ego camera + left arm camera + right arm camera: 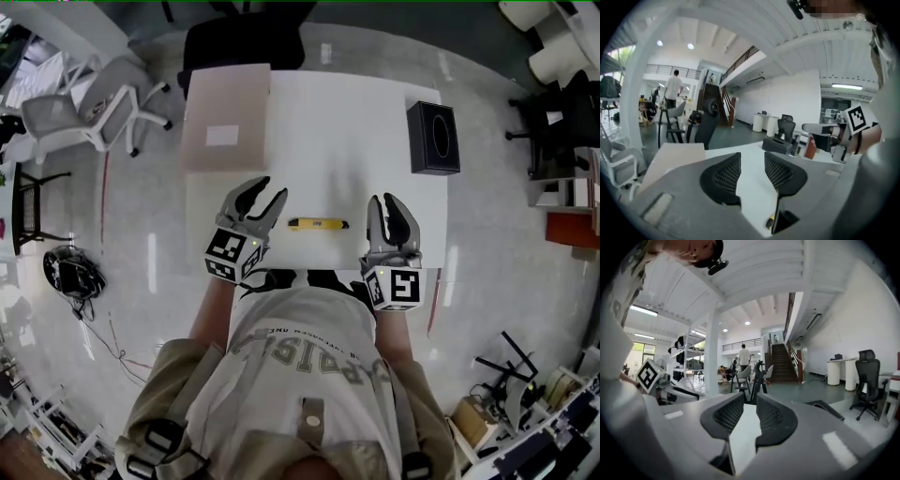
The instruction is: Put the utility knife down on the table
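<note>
- White tabletop (356,131) fills the middle of the head view, with pale glossy floor (141,216) around it and a grey office chair (89,108) off to its left.
- On its far right corner sits a black box (432,138); a beige board (225,117) covers its far left part.
- The utility knife (317,223), yellow, lies flat on the tabletop near the front edge, lengthwise from left to right, touched by nothing.
- It rests between the two tools, apart from both.
- The left tongs (272,190) are released: in the left gripper view (752,161) the two black mesh pads stand well apart, with only white tabletop showing in the gap.
- The right tongs (383,202) are also released and hold nothing; in the right gripper view (750,401) the pads are closer together, with a narrow strip of white between them.
- Both tools are held just over the front edge of the tabletop, in front of the person's chest, and point across it.
- Behind them, the gripper views show an open hall with a staircase (780,362) and a person standing far off (673,89).
</note>
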Tool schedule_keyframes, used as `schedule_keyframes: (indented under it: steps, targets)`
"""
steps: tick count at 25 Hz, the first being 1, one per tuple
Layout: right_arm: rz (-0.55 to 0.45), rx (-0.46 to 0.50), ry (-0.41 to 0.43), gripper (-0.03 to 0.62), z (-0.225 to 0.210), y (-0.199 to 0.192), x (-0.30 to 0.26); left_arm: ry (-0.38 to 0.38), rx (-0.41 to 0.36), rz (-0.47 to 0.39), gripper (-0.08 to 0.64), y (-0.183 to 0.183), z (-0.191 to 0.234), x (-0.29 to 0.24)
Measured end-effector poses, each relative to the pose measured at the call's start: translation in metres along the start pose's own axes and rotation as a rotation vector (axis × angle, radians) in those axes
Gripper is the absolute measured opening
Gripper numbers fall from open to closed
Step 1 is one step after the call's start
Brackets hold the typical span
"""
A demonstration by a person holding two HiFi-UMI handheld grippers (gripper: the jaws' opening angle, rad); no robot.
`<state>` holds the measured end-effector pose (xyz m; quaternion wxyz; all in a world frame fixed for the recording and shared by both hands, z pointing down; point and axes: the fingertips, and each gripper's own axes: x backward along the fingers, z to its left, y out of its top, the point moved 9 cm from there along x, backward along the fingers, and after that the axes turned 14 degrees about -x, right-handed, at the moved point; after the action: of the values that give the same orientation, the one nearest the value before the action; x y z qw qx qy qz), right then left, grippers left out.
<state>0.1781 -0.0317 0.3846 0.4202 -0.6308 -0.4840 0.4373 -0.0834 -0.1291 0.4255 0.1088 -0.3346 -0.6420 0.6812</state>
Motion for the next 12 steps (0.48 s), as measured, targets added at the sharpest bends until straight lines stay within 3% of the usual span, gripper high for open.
schedule_keyframes:
  steps: [5,12]
  targets:
    - [-0.107,-0.011,-0.074,0.067,0.006,0.015,0.015,0.212,-0.110,-0.161,0.164,0.031,0.001,0.027]
    - [-0.193,-0.006,-0.130,0.017,0.017,0.026,0.033,0.278,-0.187,-0.242,0.124,0.053,-0.001,0.047]
